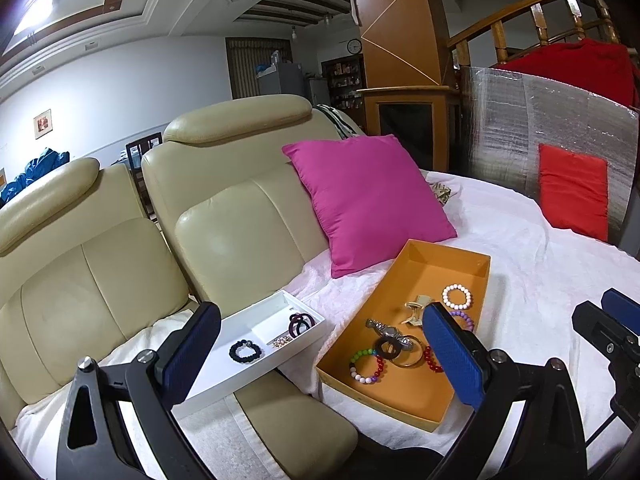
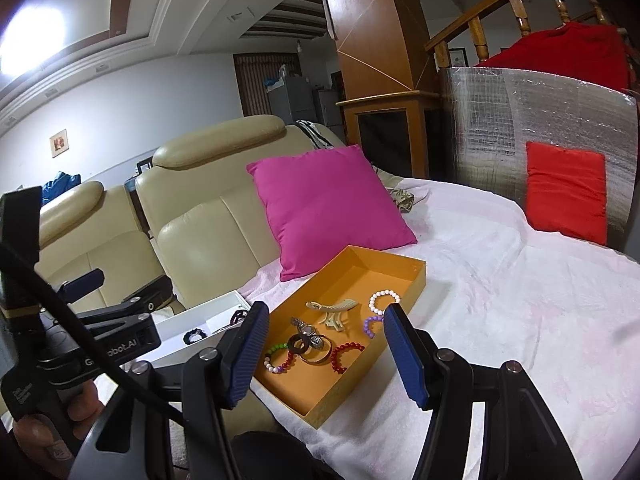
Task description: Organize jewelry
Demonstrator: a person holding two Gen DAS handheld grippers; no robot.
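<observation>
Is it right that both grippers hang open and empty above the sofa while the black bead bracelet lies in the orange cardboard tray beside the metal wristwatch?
Not quite. The black bead bracelet lies in the white divided tray, not in the orange cardboard tray with the metal wristwatch, as the left wrist view shows. The left gripper and right gripper are open and empty.

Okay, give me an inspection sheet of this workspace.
Surface: white blanket over a cream sofa.
Job's things: orange tray holding bracelets, a watch and a hair claw; white tray holding a black bracelet, dark clip and small gold piece.
Clutter: pink cushion, red cushion.
Grippers: left tongs and right tongs open, empty.
Cables: black cable by left gripper.
Surroundings: foil panel, wooden railing.
</observation>
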